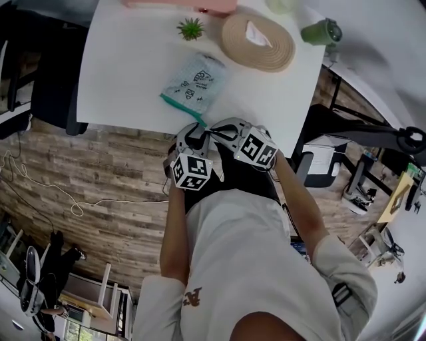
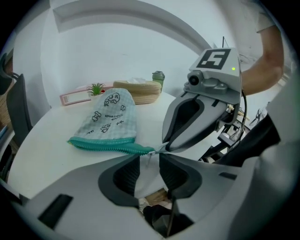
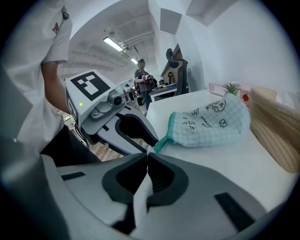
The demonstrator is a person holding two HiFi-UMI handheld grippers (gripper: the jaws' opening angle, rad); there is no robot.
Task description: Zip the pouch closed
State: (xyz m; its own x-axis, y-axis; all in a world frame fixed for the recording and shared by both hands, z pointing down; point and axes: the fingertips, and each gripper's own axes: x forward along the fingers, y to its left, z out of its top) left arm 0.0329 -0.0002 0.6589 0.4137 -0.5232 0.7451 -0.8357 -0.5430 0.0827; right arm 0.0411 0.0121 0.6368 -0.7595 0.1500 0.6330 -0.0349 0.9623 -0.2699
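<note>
A pale checked pouch (image 1: 192, 81) with a teal zipper edge (image 2: 103, 146) lies flat near the front edge of the white table (image 1: 126, 73). The zipper's teal end tab (image 2: 144, 150) points towards me. My right gripper (image 3: 147, 154) is shut, and in the left gripper view its tips (image 2: 164, 147) meet on that tab. My left gripper (image 2: 149, 159) faces it from the other side. Its jaws stand apart with the thin metal zipper pull (image 2: 149, 157) hanging in the gap, and the pads are not pressing on it. Both grippers (image 1: 203, 130) meet at the table edge.
Behind the pouch are a woven straw basket (image 1: 258, 41), a small green plant (image 1: 191, 28), a green cup (image 1: 321, 31) and a pink flat item (image 1: 180, 4). A dark chair (image 1: 53, 86) stands left of the table. A person (image 3: 142, 77) stands far off.
</note>
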